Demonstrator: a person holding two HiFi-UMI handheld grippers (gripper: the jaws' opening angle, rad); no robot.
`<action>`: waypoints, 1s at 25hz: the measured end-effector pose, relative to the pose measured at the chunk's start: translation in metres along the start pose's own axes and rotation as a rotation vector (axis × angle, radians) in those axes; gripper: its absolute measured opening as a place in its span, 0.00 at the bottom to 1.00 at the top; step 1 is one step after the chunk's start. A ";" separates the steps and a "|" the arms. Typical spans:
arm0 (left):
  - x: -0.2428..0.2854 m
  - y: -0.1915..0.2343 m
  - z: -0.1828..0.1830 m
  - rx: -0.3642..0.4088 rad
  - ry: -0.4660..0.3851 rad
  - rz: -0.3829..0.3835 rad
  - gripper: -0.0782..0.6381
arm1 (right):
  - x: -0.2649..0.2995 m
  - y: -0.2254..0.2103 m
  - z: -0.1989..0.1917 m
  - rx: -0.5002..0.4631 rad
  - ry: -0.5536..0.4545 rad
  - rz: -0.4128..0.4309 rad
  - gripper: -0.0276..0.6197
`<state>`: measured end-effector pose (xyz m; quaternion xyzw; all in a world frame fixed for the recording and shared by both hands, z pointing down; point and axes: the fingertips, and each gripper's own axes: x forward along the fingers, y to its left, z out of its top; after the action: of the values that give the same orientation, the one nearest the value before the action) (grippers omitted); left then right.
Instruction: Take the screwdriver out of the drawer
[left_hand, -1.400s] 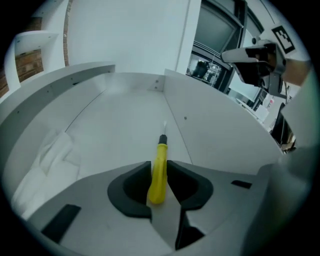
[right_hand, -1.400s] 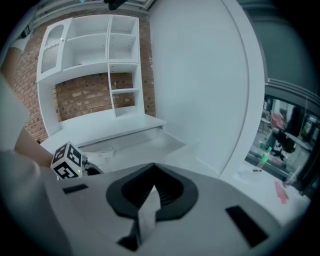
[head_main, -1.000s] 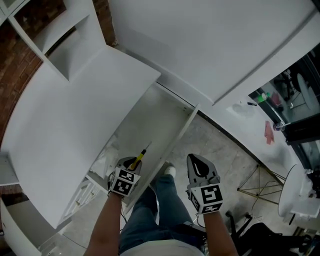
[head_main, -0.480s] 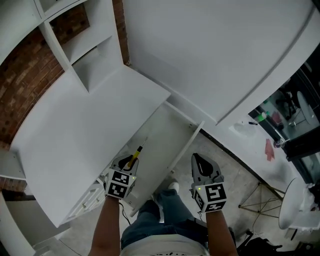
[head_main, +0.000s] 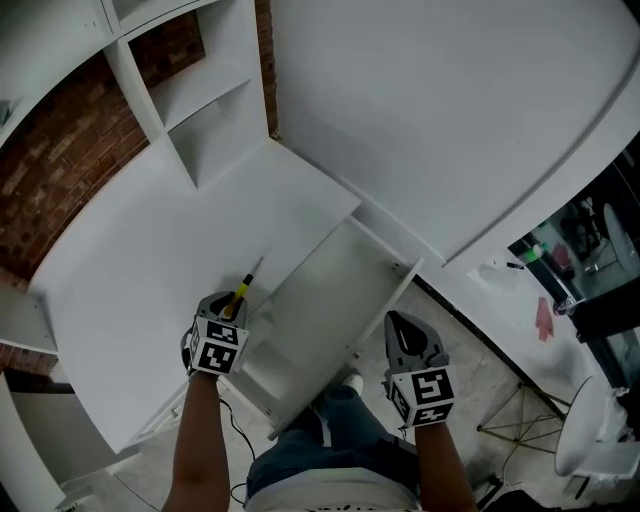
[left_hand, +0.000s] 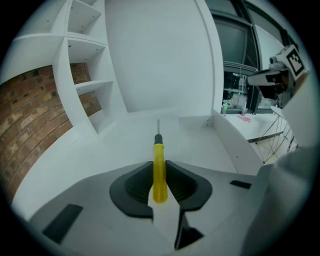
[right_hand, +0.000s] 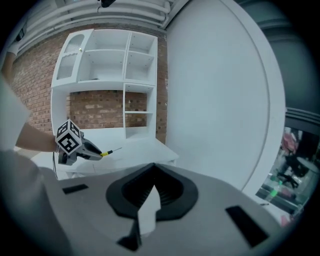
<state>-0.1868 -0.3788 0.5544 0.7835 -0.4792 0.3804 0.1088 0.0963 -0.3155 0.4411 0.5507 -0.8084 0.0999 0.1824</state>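
A yellow-handled screwdriver (head_main: 243, 286) with a thin metal shaft is gripped by its handle in my left gripper (head_main: 232, 304). It points forward, away from me. The gripper hangs over the white desk top (head_main: 140, 270), just left of the open white drawer (head_main: 385, 300). In the left gripper view the handle (left_hand: 159, 170) sits tight between the black pads. My right gripper (head_main: 399, 323) hovers at the drawer's right front corner, shut with nothing in it. The right gripper view shows the left gripper (right_hand: 80, 147) and the screwdriver (right_hand: 109, 152) off to the left.
A white shelf unit (head_main: 190, 90) stands at the back of the desk against a brick wall (head_main: 60, 170). A big white panel (head_main: 450, 110) fills the upper right. The person's jeans-clad legs (head_main: 320, 440) are below the drawer. A wire stand (head_main: 520, 385) is on the floor at right.
The left gripper has lifted the screwdriver up out of the drawer and carried it left, over the desk top. The right gripper has risen a little.
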 end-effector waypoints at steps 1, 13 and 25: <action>0.003 0.008 -0.003 0.000 0.016 0.012 0.23 | 0.002 0.001 0.000 -0.005 0.004 0.004 0.06; 0.041 0.047 -0.028 0.119 0.150 0.021 0.23 | 0.008 -0.008 -0.007 -0.025 0.060 -0.017 0.06; 0.022 0.060 -0.013 0.097 0.078 0.046 0.38 | -0.002 -0.007 0.001 -0.044 0.040 -0.036 0.06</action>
<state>-0.2373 -0.4171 0.5670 0.7612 -0.4736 0.4357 0.0803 0.1036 -0.3170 0.4388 0.5589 -0.7965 0.0899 0.2126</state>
